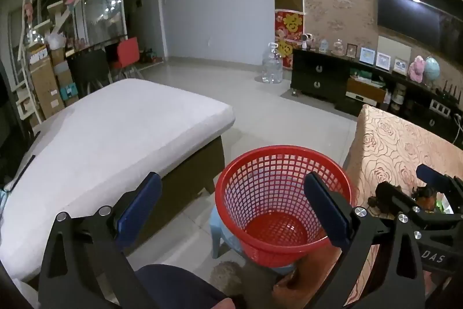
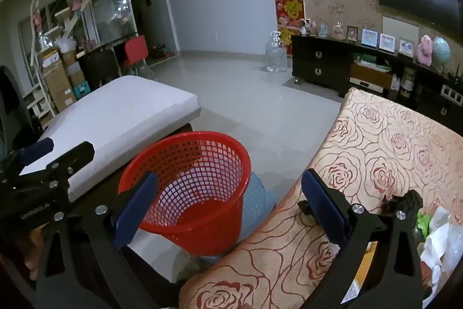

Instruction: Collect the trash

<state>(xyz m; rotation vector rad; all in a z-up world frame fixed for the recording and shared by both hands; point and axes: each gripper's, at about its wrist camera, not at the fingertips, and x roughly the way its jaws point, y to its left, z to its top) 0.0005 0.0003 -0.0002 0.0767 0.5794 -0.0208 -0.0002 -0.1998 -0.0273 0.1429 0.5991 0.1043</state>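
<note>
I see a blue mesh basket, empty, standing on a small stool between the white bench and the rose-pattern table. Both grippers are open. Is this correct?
Not quite: the mesh basket is red, not blue, as the left wrist view shows. The rest holds: it is empty, on the small stool, between the white bench and the rose-pattern table, with the left gripper and right gripper open.

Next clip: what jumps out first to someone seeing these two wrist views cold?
The bright red mesh basket dominates, standing empty on a pale blue stool between a white cushioned bench and a rose-patterned tabletop. Both the left gripper and the right gripper are open and hold nothing. Crumpled white and green trash lies at the tabletop's right edge.
</note>
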